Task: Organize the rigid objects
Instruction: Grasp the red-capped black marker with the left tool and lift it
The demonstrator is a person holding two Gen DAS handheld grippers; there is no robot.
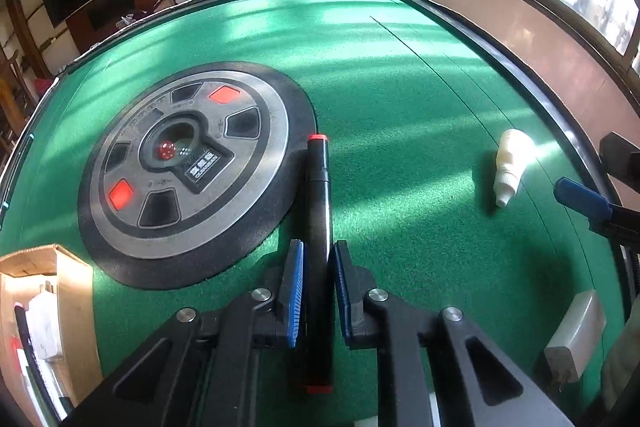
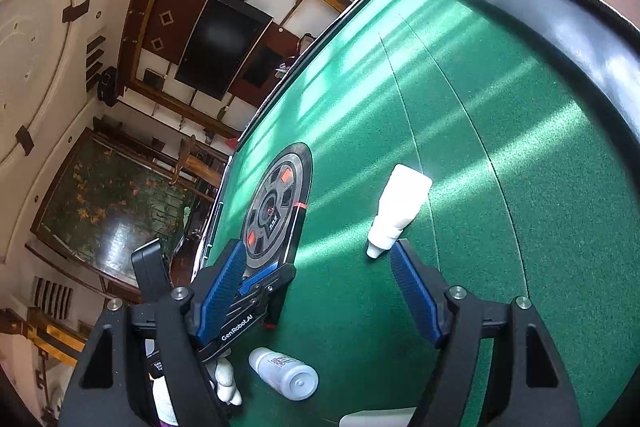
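My left gripper [image 1: 317, 291] clamps the marker [image 1: 319, 227] above the felt; right gripper [image 2: 320, 291] gapes near the white bottle [image 2: 396, 211]. Box [image 1: 60, 267] partly filled; bottles and adapter [image 1: 576, 335] remain.

Two close claw-mounted views, shared table [image 1: 400, 75]

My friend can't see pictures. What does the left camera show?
The left hand-held gripper is shut on a black marker above a green table. A round dice panel lies left, a white bottle right, a cardboard box near left.
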